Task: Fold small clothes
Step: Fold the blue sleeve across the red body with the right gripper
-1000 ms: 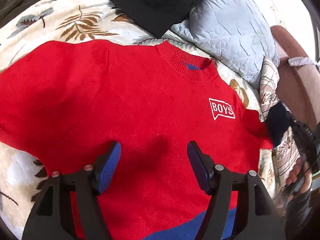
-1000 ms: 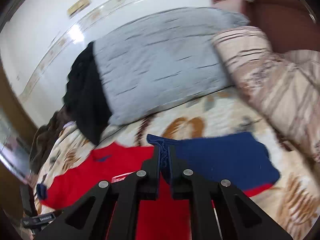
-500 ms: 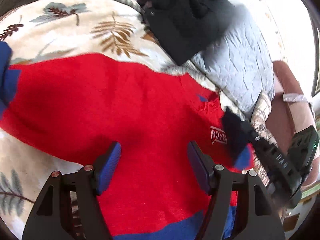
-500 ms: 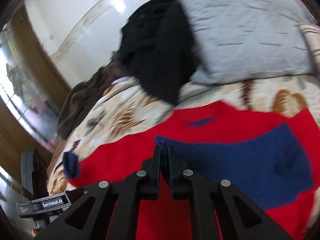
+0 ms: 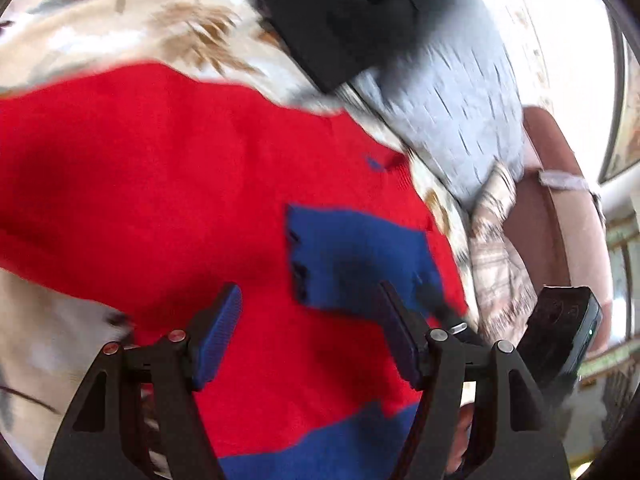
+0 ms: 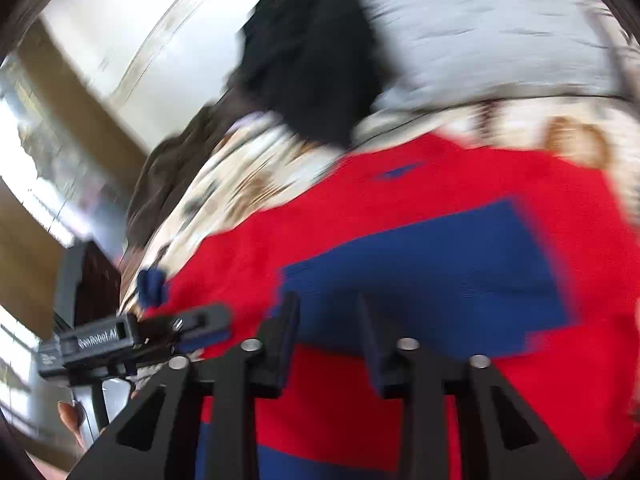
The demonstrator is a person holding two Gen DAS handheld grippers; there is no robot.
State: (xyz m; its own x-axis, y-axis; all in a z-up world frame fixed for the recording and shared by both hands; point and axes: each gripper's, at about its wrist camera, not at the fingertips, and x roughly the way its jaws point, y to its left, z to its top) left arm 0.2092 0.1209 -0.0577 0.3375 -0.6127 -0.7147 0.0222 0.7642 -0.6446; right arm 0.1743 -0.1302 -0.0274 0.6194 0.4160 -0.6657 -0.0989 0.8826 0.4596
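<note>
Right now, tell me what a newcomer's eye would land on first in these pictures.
The bright red sweater fills the middle, spread flat on a leaf-patterned bedspread. Its blue sleeve end lies folded across the chest, just ahead of the right gripper, whose jaws are opening with nothing pinched between them. Behind, a black garment lies against a grey quilted pillow.

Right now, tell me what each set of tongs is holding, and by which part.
Nothing is held. The left tongs hang open above the red sweater; the right tongs are opening, pads clear of the blue sleeve folded across it.
</note>
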